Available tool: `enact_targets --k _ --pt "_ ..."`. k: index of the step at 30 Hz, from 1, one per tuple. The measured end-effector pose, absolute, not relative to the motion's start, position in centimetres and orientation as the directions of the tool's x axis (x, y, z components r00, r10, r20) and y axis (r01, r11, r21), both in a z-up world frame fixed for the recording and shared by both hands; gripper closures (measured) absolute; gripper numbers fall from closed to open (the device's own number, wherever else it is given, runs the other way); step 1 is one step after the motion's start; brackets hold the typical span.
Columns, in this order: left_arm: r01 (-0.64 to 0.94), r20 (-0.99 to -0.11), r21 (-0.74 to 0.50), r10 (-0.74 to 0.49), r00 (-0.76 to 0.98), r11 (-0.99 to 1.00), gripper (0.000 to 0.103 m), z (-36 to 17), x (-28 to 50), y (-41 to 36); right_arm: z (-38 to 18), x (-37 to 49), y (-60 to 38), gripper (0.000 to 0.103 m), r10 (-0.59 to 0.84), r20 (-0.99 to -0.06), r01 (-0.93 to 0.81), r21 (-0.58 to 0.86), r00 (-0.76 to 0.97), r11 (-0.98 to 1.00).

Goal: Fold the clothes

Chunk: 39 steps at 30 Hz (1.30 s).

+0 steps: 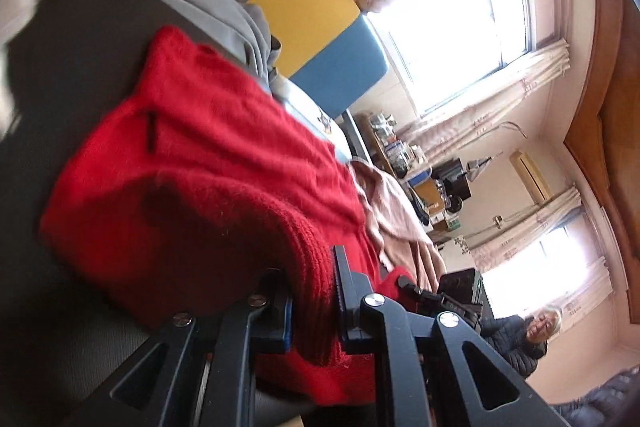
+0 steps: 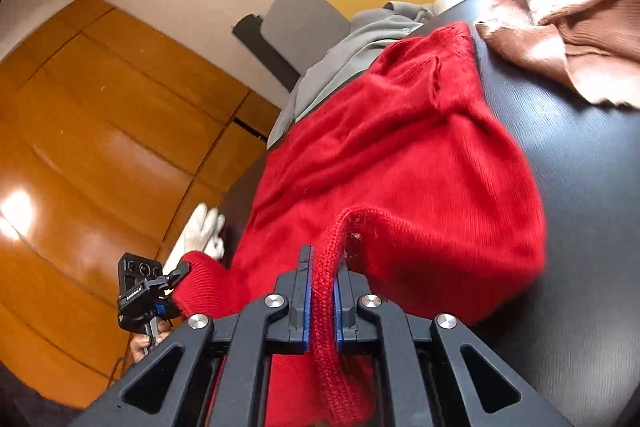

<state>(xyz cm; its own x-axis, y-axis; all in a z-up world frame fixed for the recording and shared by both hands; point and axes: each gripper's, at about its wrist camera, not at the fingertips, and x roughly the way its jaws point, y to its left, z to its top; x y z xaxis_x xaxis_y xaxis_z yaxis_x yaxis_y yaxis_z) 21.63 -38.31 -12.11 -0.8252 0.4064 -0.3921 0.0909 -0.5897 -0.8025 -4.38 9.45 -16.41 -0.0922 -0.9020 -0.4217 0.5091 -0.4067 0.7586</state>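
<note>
Ribbed hem of the red sweater (image 2: 384, 155) sits pinched in the closed right claw (image 2: 321, 291) and left claw (image 1: 316, 301), its body draped ahead over the dark tabletop (image 2: 580, 187), bare toward the pink garment (image 2: 560, 7), with grey clothes (image 2: 344, 59) at the far edge.

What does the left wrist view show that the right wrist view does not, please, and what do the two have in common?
Only the left wrist view shows the bright window with its curtains, a cluttered shelf and a seated person. Only the right wrist view shows the orange wooden panelling and a white glove. Both show the red sweater on the dark table, the grey garment and pink garment, with the left gripper and right gripper each shut on the sweater's ribbed edge.
</note>
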Motion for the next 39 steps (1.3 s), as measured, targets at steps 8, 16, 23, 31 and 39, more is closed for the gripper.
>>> enact_targets --k 8,16,23,31,39 --pt "0.227 -0.505 -0.794 0.405 -0.762 -0.564 0.092 -18.3 14.6 -40.5 -20.5 -10.9 4.1 0.097 -0.855 -0.516 0.407 0.772 -0.047 -0.488" --pt "0.231 -0.505 -0.791 0.393 -0.768 -0.566 0.092 -19.2 21.5 -36.5 -20.3 -6.4 7.0 0.098 -0.848 -0.529 0.491 0.734 -0.018 -0.469" --pt "0.239 -0.480 -0.823 0.407 -0.777 -0.515 0.091 -19.5 26.2 -33.9 -20.2 -1.7 11.2 0.098 -0.849 -0.529 0.466 0.748 -0.012 -0.473" --pt "0.141 -0.330 -0.889 0.399 -0.855 -0.435 0.092 -15.6 30.0 -34.4 -18.3 -0.3 13.9 0.090 -0.932 -0.362 0.385 0.856 -0.029 -0.344" --pt "0.006 -0.172 -0.910 0.366 -0.915 -0.415 0.092 -10.2 28.2 -37.3 -13.1 -2.7 13.3 0.090 -0.971 -0.192 0.403 0.885 -0.145 -0.235"
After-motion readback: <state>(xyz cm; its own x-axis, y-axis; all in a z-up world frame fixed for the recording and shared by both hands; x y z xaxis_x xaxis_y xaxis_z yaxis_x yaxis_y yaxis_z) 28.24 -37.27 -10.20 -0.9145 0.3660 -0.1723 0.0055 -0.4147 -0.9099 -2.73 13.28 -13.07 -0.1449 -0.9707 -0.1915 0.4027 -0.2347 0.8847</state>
